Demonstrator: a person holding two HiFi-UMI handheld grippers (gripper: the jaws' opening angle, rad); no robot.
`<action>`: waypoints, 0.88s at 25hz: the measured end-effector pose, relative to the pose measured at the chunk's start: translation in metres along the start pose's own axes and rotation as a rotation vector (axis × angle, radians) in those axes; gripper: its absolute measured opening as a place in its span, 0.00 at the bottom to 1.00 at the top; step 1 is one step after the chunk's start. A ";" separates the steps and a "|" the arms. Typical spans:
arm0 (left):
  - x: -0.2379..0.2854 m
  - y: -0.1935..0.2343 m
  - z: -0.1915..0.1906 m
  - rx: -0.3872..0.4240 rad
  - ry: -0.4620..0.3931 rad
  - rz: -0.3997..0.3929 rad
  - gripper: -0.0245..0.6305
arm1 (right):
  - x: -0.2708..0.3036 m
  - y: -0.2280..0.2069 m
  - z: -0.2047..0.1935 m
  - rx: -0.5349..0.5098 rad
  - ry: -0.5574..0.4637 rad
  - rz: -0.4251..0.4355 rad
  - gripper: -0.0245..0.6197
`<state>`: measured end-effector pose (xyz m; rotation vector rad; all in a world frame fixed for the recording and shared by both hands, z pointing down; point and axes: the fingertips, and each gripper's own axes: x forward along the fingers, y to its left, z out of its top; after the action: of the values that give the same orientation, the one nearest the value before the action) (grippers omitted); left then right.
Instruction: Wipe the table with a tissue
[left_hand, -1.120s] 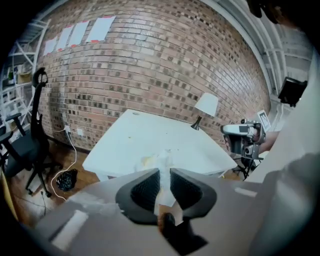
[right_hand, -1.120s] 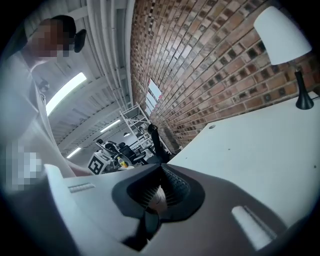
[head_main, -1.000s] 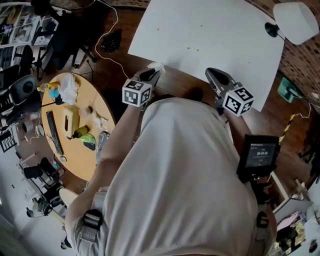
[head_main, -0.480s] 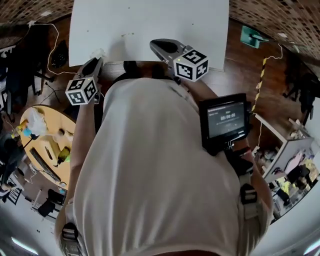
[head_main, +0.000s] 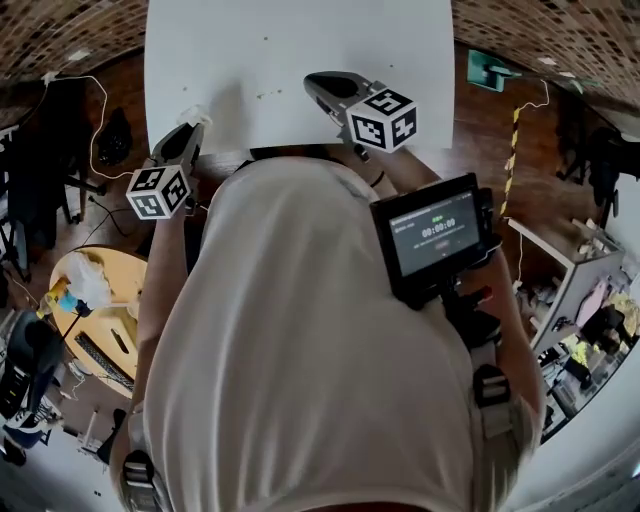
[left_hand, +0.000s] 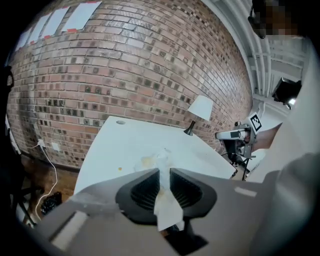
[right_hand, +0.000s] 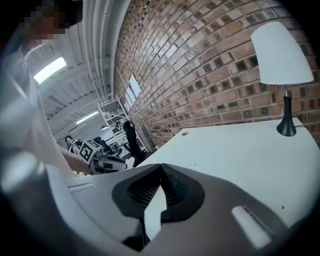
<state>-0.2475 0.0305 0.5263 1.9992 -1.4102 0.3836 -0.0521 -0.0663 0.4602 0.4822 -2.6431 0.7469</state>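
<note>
The tissue (left_hand: 167, 210) stands pinched between the jaws of my left gripper (left_hand: 165, 171), which are closed on it with its crumpled tip poking out ahead. It hangs over the near left corner of the white table (left_hand: 125, 145), and as far as I can judge it is not yet pressed down. To wipe well, I should lower that tip flat onto the surface and drag it through the yellowish smear (left_hand: 146, 161) just ahead and the small spot (left_hand: 120, 169) beside it. The grip needs to be firm so the paper does not slip out. My right gripper (right_hand: 161, 169) has its jaws closed tip to tip on nothing, over the near edge. The lamp (left_hand: 200, 110) stands well apart by the far edge, to the right, and nothing lies across the stroke.
</note>
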 end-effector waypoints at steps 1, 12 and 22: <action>0.001 0.001 0.004 0.002 0.003 -0.009 0.15 | -0.001 -0.002 0.004 -0.005 0.003 -0.009 0.05; 0.015 0.032 0.028 0.034 0.053 -0.055 0.15 | 0.021 0.014 0.023 0.050 -0.040 -0.054 0.05; 0.017 0.095 0.011 0.040 0.184 -0.022 0.15 | 0.045 0.029 0.015 0.109 -0.067 -0.112 0.05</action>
<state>-0.3296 -0.0092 0.5606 1.9549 -1.2743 0.5742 -0.1076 -0.0616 0.4546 0.6907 -2.6206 0.8566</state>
